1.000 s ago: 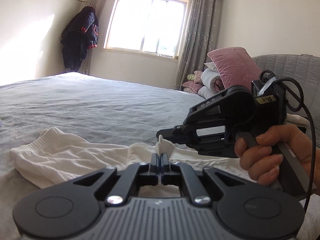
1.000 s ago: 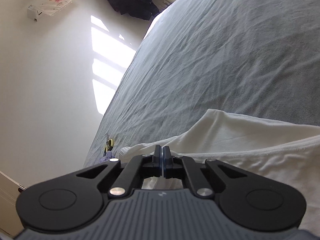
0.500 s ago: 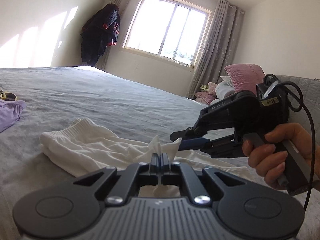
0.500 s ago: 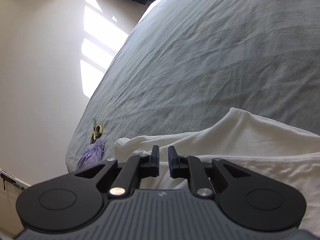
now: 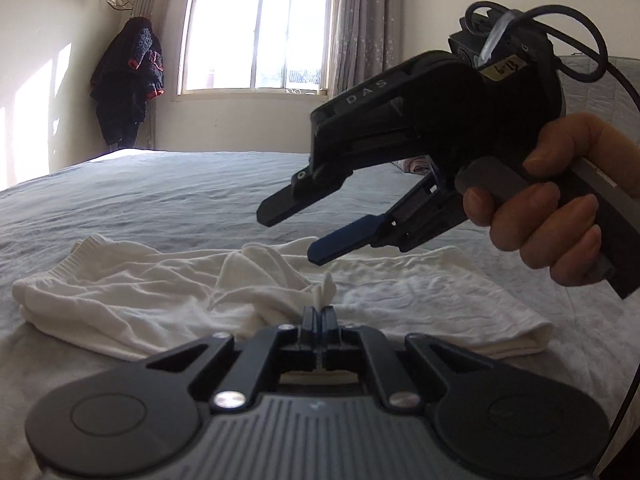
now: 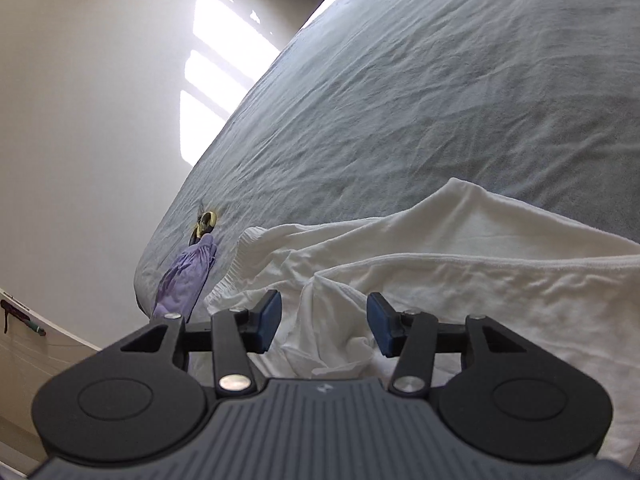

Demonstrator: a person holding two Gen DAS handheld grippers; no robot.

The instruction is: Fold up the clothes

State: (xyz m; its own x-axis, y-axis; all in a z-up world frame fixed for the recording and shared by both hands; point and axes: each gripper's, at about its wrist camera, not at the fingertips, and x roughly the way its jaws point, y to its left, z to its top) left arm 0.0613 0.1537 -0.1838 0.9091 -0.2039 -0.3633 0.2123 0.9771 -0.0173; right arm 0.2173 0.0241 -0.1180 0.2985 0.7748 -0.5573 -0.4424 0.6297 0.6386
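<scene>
A white garment (image 5: 132, 292) lies crumpled and partly folded on the grey bed (image 5: 160, 192). My left gripper (image 5: 319, 314) is shut on a pinch of its fabric, and a small white peak sticks up past the fingertips. My right gripper (image 5: 294, 234) hangs above the garment in a person's hand (image 5: 560, 220), its jaws opening with nothing between them. In the right wrist view the right gripper (image 6: 324, 320) looks down on the white garment (image 6: 460, 280), and the blue pads (image 6: 270, 318) stand apart, clear of the cloth.
A purple cloth (image 6: 184, 276) and a small yellow item (image 6: 206, 222) lie near the bed's left edge. A dark coat (image 5: 128, 84) hangs in the corner beside the window (image 5: 256, 36). Grey sheet stretches beyond the garment.
The right gripper has let go of the white fabric, spread its jaws and lifted away. The left gripper keeps its pinch and sits lower, and the fold has slumped onto the garment.
</scene>
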